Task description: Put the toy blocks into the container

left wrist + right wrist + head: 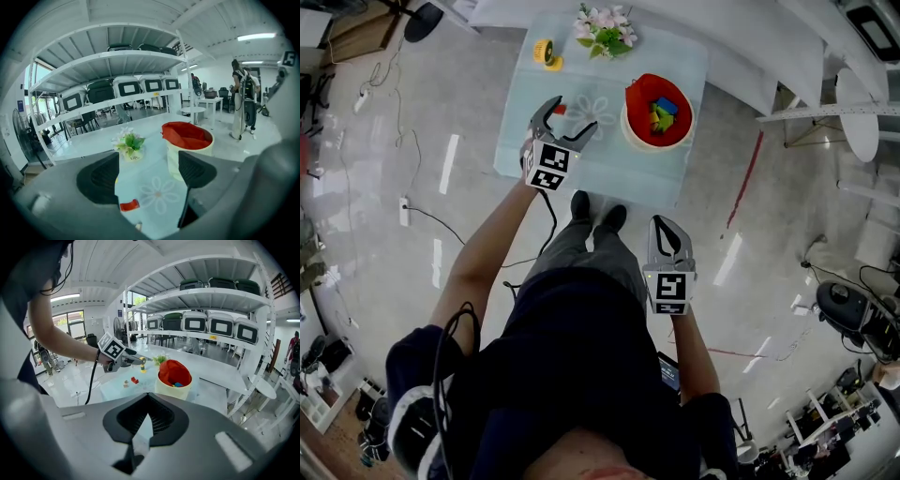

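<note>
Right gripper (668, 230), pressed together, hangs empty; left gripper (569, 120), spread, hovers over red block (129, 205). Blocks (661, 112) lie in container (633, 139); two seem left outside.

Smooth glossy floor (366, 253), matt red cloth lining (642, 94) in container (652, 146).

Bright, even light from ceiling strip lights (255, 36) fills the room; white streaks of glare cross the glossy floor (448, 164). Both gripper views bend strongly and darken into black corners, with the near jaws soft and out of focus.
</note>
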